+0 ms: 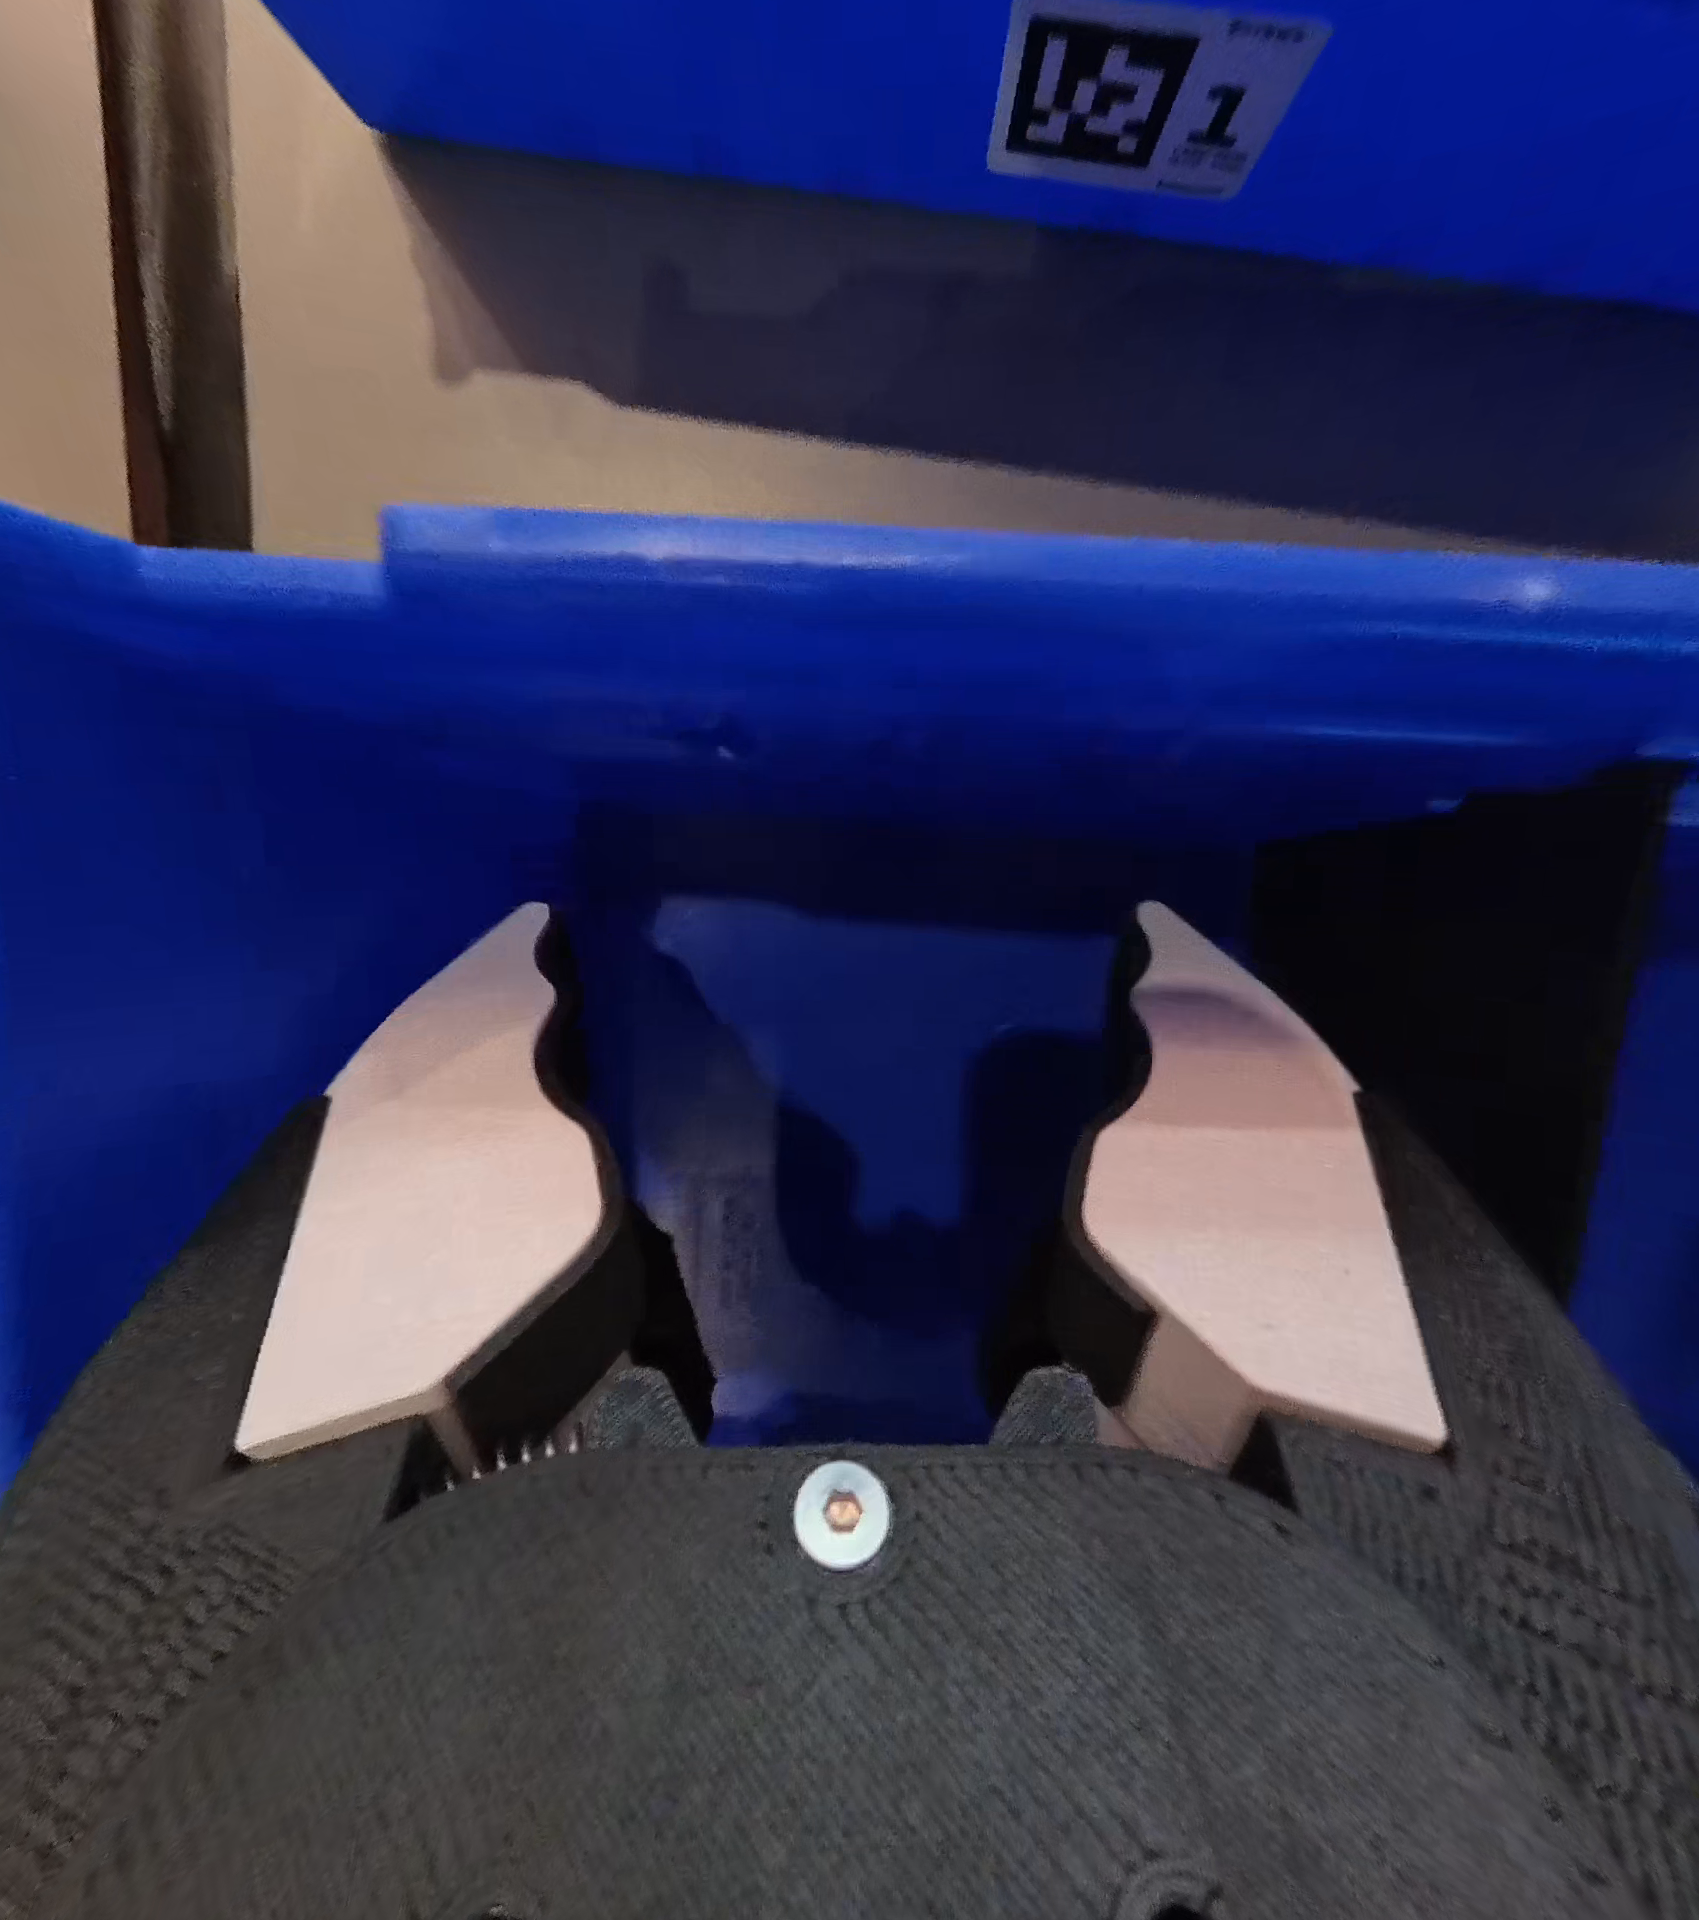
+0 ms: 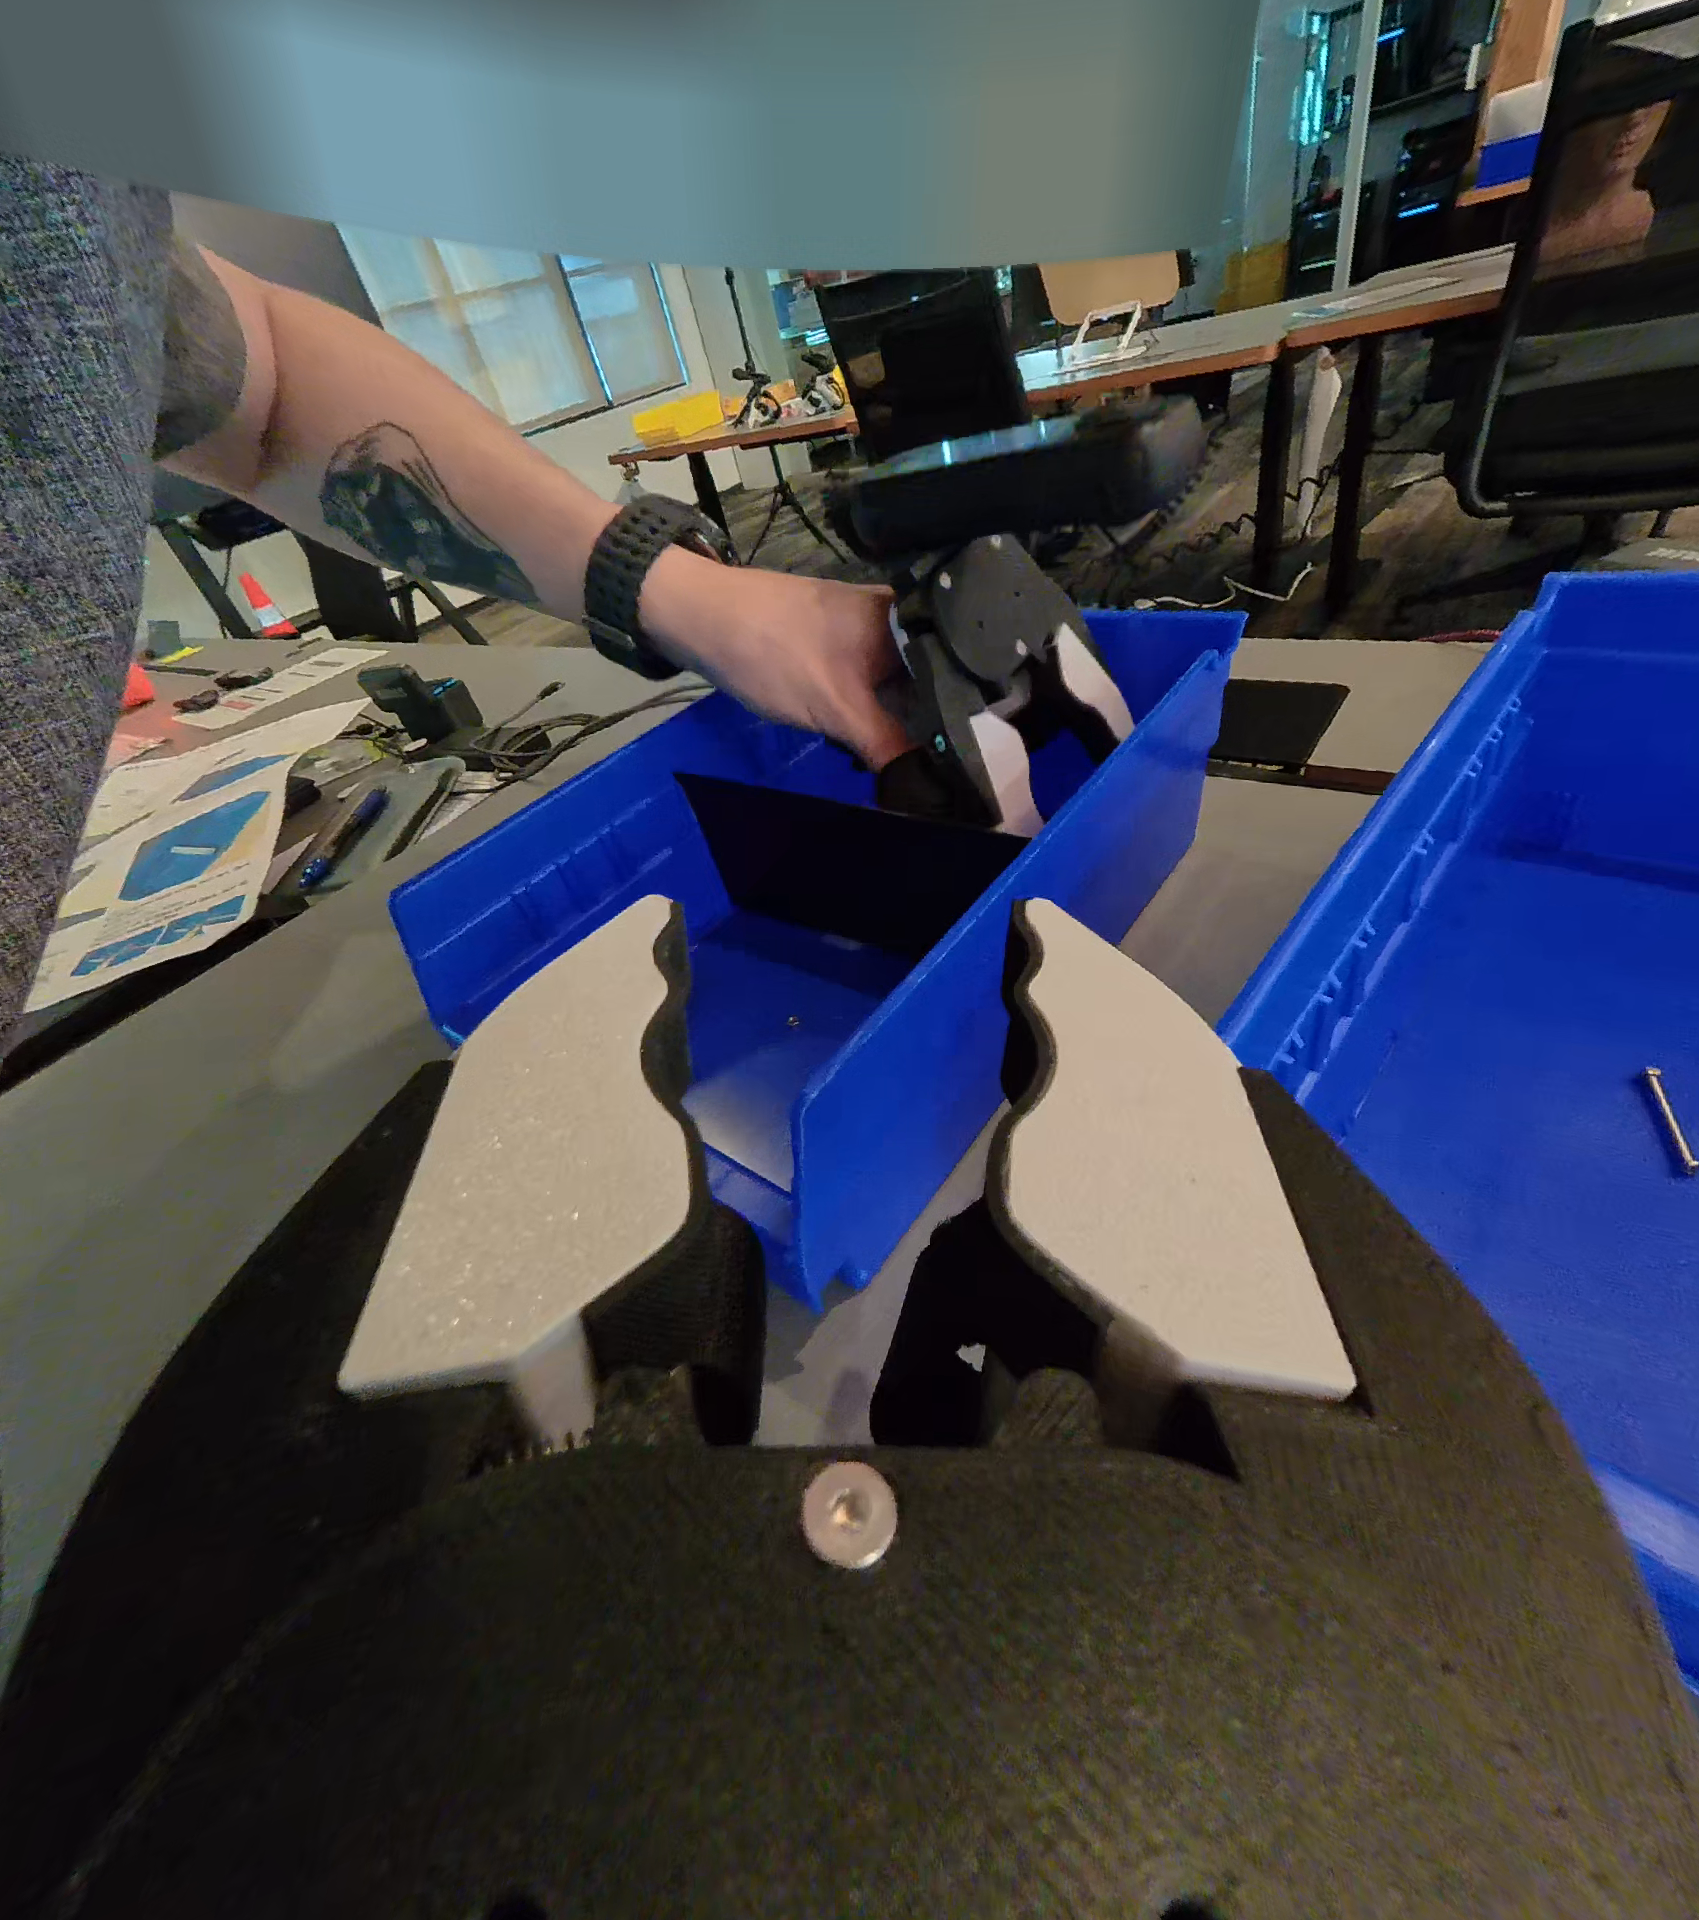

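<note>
A narrow blue bin [image 2: 554, 894] stands on a grey table [image 2: 201, 1070], with a black divider [image 2: 824, 862] across it. My right gripper [image 2: 845, 920] is open at the bin's near end. The bin's right wall [image 2: 938, 1049] runs between the fingers with clear gaps on both sides. A tiny metal piece [image 2: 793, 1021] lies on the bin floor. A hand [image 2: 793, 665] holds my left gripper [image 2: 1058, 769] down into the far compartment. In the left wrist view my left gripper [image 1: 843, 920] is open and empty over the bin floor [image 1: 876, 1039], with the divider [image 1: 1447, 935] to its right.
A larger blue bin [image 2: 1447, 935] at the right holds several long screws [image 2: 1671, 1122]. Another blue bin [image 1: 616, 83] with a black-and-white marker sticker [image 1: 1136, 104] sits beyond the narrow one. Papers [image 2: 180, 862], a pen [image 2: 346, 836] and cables [image 2: 533, 738] lie at the left.
</note>
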Tool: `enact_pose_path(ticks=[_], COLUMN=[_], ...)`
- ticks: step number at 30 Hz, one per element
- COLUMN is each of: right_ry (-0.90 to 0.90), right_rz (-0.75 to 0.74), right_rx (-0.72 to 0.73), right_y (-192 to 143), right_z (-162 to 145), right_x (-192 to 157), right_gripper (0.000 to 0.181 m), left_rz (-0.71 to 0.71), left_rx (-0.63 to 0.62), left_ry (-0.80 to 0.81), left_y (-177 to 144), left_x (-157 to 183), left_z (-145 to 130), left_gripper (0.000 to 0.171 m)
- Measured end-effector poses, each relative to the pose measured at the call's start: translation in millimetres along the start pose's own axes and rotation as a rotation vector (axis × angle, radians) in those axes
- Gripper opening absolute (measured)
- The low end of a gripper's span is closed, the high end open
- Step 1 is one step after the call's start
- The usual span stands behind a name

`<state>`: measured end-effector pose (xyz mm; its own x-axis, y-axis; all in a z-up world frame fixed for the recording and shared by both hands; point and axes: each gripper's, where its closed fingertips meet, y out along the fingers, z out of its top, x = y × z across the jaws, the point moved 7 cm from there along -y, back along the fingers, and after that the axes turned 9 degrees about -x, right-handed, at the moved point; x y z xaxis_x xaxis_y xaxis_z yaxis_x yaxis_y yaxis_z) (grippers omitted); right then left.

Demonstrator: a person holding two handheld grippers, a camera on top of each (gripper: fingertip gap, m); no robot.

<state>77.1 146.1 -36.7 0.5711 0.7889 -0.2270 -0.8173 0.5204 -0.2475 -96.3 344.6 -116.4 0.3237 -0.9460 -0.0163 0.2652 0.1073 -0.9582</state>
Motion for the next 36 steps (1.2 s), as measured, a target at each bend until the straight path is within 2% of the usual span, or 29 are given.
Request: enact_pose_path(ticks=[4,8,11,16,18,21,25,29,33,36], right_ry=[-0.005,-0.002,0.004,0.011,0.016,0.023,0.044,0.048,0.050,0.052], right_rz=[0.006,0.009,0.012,0.019,0.017,0.011,0.010,0.012,0.016,0.023], right_rx=[-0.002,-0.005,-0.004,-0.006,-0.007,-0.004,-0.003,-0.001,0.003,0.001], right_y=[-1,-1,0,0,0,-2,-2,-1,-1,0], right_z=[3,2,1,1,0,-1,-3,-4,-3,-1], right_x=[-1,-2,-1,-2,-1,0,0,-1,0,0], right_gripper=[0.058,0.058,0.058,0.059,0.059,0.059,0.059,0.059,0.059,0.059], left_rz=[-0.035,0.055,0.064,-0.160,-0.242,-0.344,-0.365,-0.381,-0.334,-0.319], left_rx=[-0.004,-0.002,0.001,0.007,-0.027,-0.064,-0.066,-0.055,-0.040,-0.034], left_ry=[0.099,0.292,0.434,0.615,0.707,0.792,0.853,0.835,0.869,0.720], left_y=[-12,-21,-19,-8,-4,1,1,-5,-8,-5], left_x=[-3,-3,1,21,27,32,31,29,30,26], left_z=[-8,-15,-17,-17,-19,-22,-18,-9,-6,-2], left_gripper=[0.093,0.091,0.091,0.073,0.053,0.035,0.030,0.031,0.032,0.037])
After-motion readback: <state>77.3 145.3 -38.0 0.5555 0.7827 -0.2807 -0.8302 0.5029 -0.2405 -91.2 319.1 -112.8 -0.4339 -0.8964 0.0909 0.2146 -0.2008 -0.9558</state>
